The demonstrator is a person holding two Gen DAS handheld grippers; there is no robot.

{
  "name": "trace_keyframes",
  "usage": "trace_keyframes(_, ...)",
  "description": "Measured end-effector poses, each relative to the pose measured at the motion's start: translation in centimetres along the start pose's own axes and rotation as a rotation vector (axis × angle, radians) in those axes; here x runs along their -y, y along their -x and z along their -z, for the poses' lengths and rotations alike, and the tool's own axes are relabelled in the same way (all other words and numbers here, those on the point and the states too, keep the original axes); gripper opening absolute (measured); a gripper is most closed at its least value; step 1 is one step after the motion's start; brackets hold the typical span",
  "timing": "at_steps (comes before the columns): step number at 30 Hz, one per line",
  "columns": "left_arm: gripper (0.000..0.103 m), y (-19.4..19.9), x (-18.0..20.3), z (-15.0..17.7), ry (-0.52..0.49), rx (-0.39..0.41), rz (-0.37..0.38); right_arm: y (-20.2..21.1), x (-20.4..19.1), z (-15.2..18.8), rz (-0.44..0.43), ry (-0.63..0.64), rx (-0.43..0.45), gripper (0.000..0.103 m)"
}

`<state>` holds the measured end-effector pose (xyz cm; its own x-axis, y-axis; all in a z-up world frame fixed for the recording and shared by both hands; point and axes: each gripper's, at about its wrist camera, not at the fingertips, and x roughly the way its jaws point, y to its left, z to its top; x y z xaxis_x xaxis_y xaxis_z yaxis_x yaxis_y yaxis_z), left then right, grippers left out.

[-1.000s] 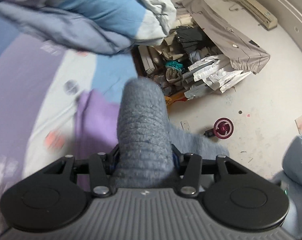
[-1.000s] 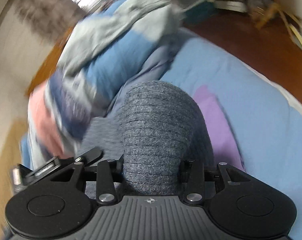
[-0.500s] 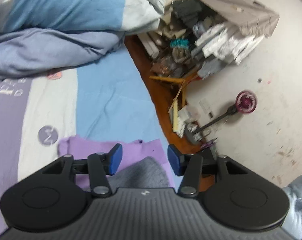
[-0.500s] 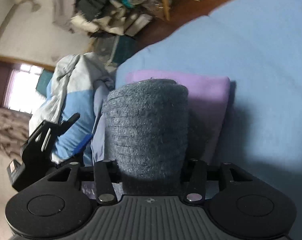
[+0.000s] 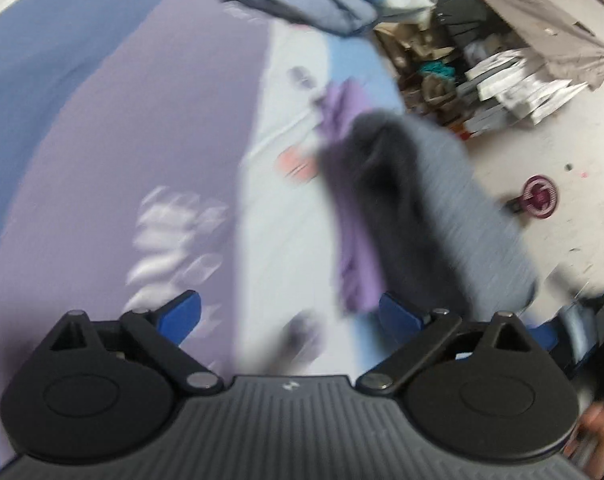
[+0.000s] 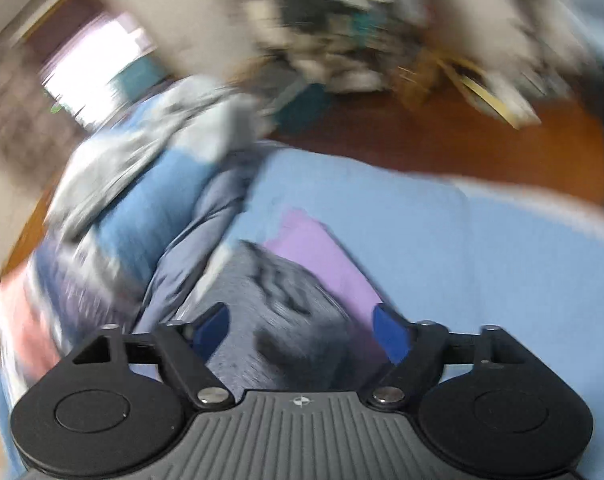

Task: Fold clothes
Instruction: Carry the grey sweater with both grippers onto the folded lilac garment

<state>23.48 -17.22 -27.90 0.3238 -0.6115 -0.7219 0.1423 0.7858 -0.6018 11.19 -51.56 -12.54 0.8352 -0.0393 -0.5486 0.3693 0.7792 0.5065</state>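
Both views are heavily motion-blurred.

Left gripper [image 5: 290, 314]: jaws are opening, spread wide, blue pads clear of everything; only bed sheet is seen between them. Nothing is gripped.

Right gripper [image 6: 302, 330]: jaws are opening too. The grey knit [image 6: 286, 312] lies in the gap between the pads, but the pads are not seen pressing on it, so it is released.

Grey knit [image 5: 417, 208]: ribbed, thick, soft weave, seen as a dark rumpled hump with a lighter flat panel beside it. It is laid on the bed [image 5: 102, 128], partly over the purple cloth [image 5: 353, 240], near the bed edge.

Purple cloth [image 6: 321, 256]: thin, smooth, folded into a flat strip, lying on the sheet under and beside the knit.

Bed sheet: smooth cotton look, blocked in blue, lilac and white, with blurred white lettering and small round prints.

Duvet [image 6: 142, 208]: bulky, crumpled, blue and grey panels, heaped at the far end of the bed.

Floor beside the bed: a loose pile of clutter [image 5: 497, 68], part-covered by a grey sheet. A small round maroon object [image 5: 539, 196] is seen on the pale floor.
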Motion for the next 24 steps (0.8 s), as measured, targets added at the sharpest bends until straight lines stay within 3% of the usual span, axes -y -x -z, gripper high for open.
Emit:
trace_keyframes(4,0.103,-0.2,-2.0,2.2,-0.036,0.075,-0.003,-3.2,-1.7,-3.6,-0.123,0.296,-0.083,0.093)
trace_keyframes(6,0.103,-0.7,-0.6,2.9,-0.138,0.074,-0.070,-6.3,-2.0,-5.1,-0.166,0.374,-0.165,0.093)
trace_keyframes(9,0.103,-1.9,2.3,4.0,-0.329,0.049,-0.206,-12.4,-2.2,-6.5,-0.194,0.420,-0.403,0.091)
trace_keyframes(11,0.103,-3.0,4.2,4.9,-0.457,0.012,-0.307,-15.1,-2.1,-6.3,-0.189,0.424,-0.496,0.092)
trace_keyframes(14,0.103,-2.9,3.5,4.7,-0.424,0.004,-0.283,-18.4,-1.8,-5.6,-0.172,0.427,-0.591,0.101)
trace_keyframes(17,0.103,-2.3,2.6,4.2,-0.391,-0.008,-0.230,-20.2,-1.9,-4.9,-0.186,0.404,-0.650,0.103)
trace_keyframes(19,0.103,-2.4,2.7,4.5,-0.424,-0.019,-0.229,-20.4,-2.7,-4.5,-0.188,0.419,-0.668,0.102)
trace_keyframes(21,0.103,-2.3,3.2,4.9,-0.463,-0.019,-0.244,-20.5,-3.3,-4.2,-0.192,0.421,-0.682,0.082)
trace_keyframes(22,0.103,-2.4,3.4,5.1,-0.470,-0.015,-0.250,-20.4,-3.5,-4.5,-0.202,0.403,-0.677,0.057)
trace_keyframes(23,0.103,-2.5,3.5,5.1,-0.467,-0.010,-0.252,-20.1,-3.8,-4.7,-0.201,0.395,-0.656,0.040)
trace_keyframes(24,0.103,-2.5,3.6,5.2,-0.459,-0.005,-0.252,-19.5,-4.1,-4.9,-0.189,0.393,-0.630,0.036)
